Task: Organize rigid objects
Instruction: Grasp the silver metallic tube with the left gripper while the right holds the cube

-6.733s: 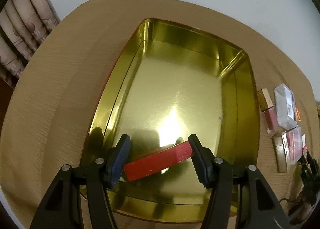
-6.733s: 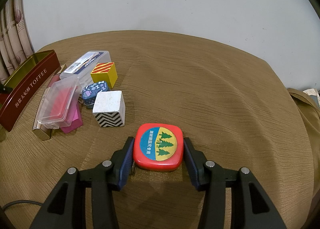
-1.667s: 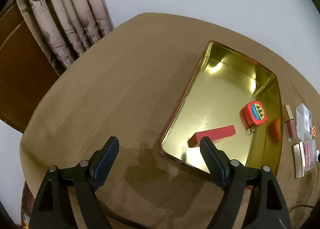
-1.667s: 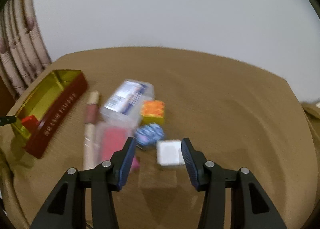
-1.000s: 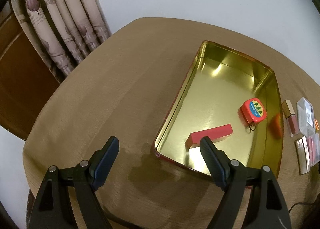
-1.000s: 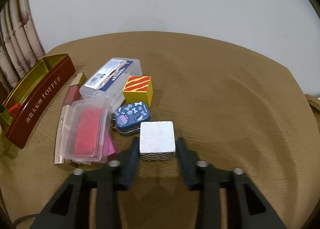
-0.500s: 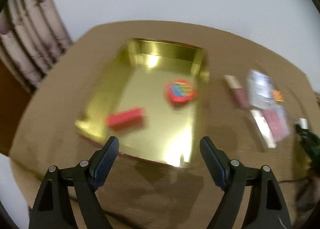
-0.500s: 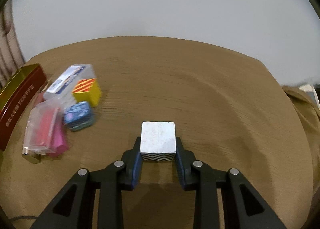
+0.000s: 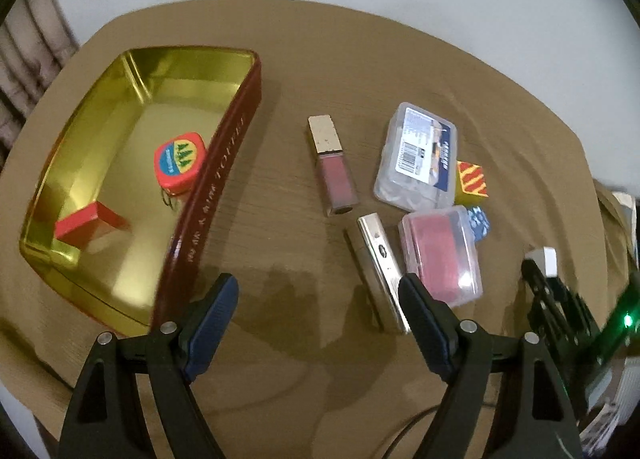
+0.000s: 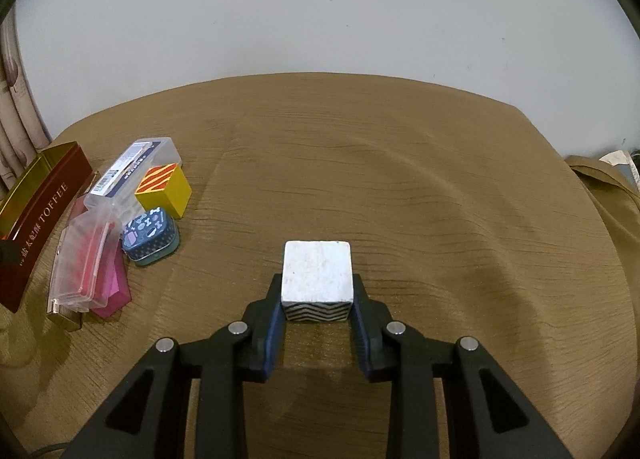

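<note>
My right gripper (image 10: 318, 299) is shut on a white cube (image 10: 317, 271) with black zigzag sides, held over bare cloth to the right of the loose items. My left gripper (image 9: 318, 295) hangs above the tablecloth with its jaws closing and nothing between them; a silver tube (image 9: 380, 255) lies just inside its right finger. To the left stands the gold tin (image 9: 240, 119) with red walls, holding a red tape measure (image 9: 179, 163) and a red block (image 9: 86, 223). The held cube (image 9: 546, 259) also shows at the right of the left wrist view.
On the cloth between tin and right gripper lie a lip gloss (image 9: 334, 171), a labelled clear case (image 9: 420, 159), a yellow striped cube (image 9: 472, 179), a blue patterned tin (image 9: 480, 221) and a clear case with pink contents (image 9: 440, 259). Curtains hang at the far left.
The left gripper has swung from over the tin to the right, above the loose items. The right gripper has closed on the white cube and drawn it away from the cluster.
</note>
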Demonstrator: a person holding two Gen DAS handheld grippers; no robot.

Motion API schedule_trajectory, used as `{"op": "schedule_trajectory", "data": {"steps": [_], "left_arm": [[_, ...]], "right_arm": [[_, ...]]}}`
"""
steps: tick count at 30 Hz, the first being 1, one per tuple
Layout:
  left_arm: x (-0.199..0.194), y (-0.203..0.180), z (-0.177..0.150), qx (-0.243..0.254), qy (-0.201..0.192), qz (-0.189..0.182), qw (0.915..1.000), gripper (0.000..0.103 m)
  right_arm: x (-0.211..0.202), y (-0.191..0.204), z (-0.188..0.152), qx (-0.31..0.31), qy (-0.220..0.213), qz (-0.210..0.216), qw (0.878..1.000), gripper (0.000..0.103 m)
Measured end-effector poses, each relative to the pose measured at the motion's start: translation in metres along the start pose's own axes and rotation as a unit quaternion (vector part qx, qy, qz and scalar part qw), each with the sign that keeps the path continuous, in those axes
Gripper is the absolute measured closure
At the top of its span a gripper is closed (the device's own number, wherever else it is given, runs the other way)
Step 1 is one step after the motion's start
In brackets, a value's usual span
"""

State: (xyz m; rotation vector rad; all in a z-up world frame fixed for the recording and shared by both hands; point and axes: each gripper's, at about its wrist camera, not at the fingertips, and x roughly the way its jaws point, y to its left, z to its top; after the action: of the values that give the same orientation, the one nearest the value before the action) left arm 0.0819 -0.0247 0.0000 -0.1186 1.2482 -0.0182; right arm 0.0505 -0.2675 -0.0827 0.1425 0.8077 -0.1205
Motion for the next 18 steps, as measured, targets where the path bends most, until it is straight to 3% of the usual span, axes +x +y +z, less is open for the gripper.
{"op": "schedule_trajectory", "data": {"steps": [2,8,13,18], "left_arm": [[0.007,0.0,0.003,-0.014,0.009,0.0,0.9999,0.034],[0.021,-0.004,0.009,-0.033,0.025,-0.015,0.999,0.034],[0.034,-0.014,0.014,-0.028,0.029,-0.004,0.9992,0.037],[0.046,-0.019,0.009,-0.029,0.036,-0.006,0.9989,0.052]], "right_arm": [[0.001,-0.002,0.001,0.003,0.0,0.003,1.0,0.073],[0.002,-0.004,0.001,0.003,0.0,0.005,1.0,0.072],[0.002,-0.005,0.001,0.003,0.001,0.007,1.0,0.071],[0.002,-0.005,0.0,0.004,0.001,0.008,1.0,0.071]]}}
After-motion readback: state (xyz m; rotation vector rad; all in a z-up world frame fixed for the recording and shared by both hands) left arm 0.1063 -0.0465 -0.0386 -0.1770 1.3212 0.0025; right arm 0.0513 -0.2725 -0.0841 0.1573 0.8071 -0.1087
